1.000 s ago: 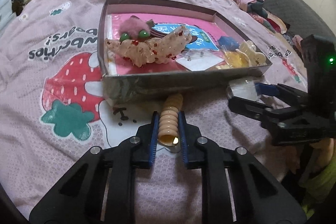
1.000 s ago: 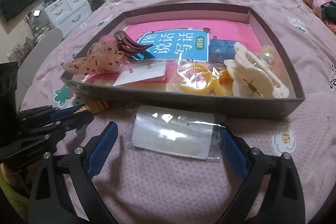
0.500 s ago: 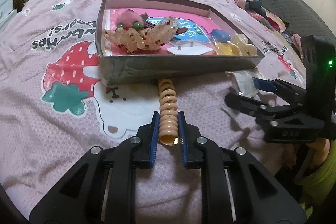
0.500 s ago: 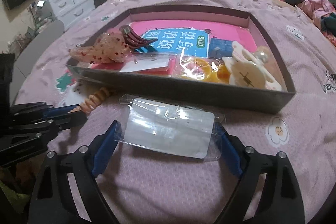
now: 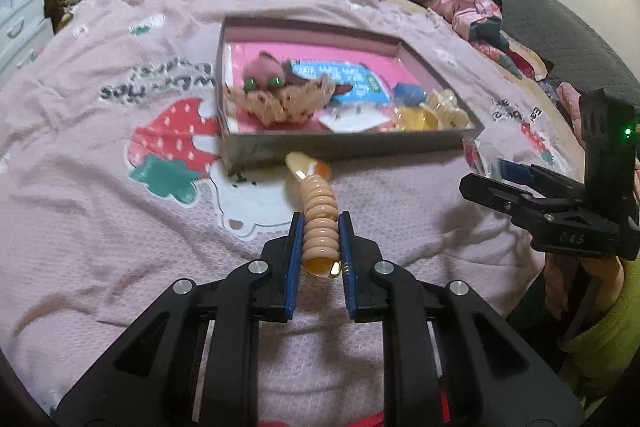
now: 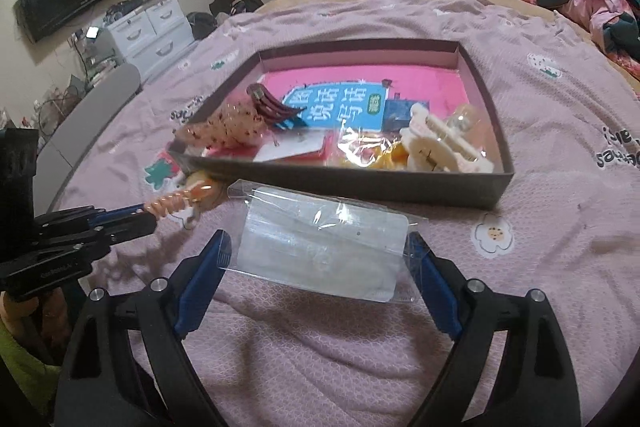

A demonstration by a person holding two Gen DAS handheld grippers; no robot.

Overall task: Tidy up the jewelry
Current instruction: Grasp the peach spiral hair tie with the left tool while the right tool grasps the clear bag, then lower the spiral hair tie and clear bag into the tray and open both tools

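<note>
Compared with a second ago, you have drawn both claws back and up from the shallow grey cardboard box with the pink lining (image 5: 344, 149), so it sits smaller and farther off in both views, and the peach spiral coil hair tie (image 5: 319, 223) that was tucked against the box's near wall now stretches clear of it over the pink strawberry-print bedspread (image 5: 120, 227). Your left gripper (image 5: 319, 227) is squeezed nearly closed on that coil: the blue pads pinch its near end from both sides while the far end trails toward the box, its tip just short of the wall. In the right wrist view the same coil pokes out from the left claw's fingertips at the left edge, pointing at the box's near left corner. Your right gripper (image 6: 320, 259) has just been narrowing its jaws, and the clear plastic sleeve holding a white card (image 6: 320, 251) now spans the gap between them; its crinkled edges reach both blue pads and it hangs above the bedspread, so you hold it across its width with the jaws still set wide. The sleeve sits just in front of the box's near wall, apart from it. Inside the box, from left to right, lie a speckled peach scrunchie (image 6: 224, 129), a dark red hair clip (image 6: 272, 105), a yellow packet (image 6: 368, 151) and a cream claw clip (image 6: 436, 147).
</note>
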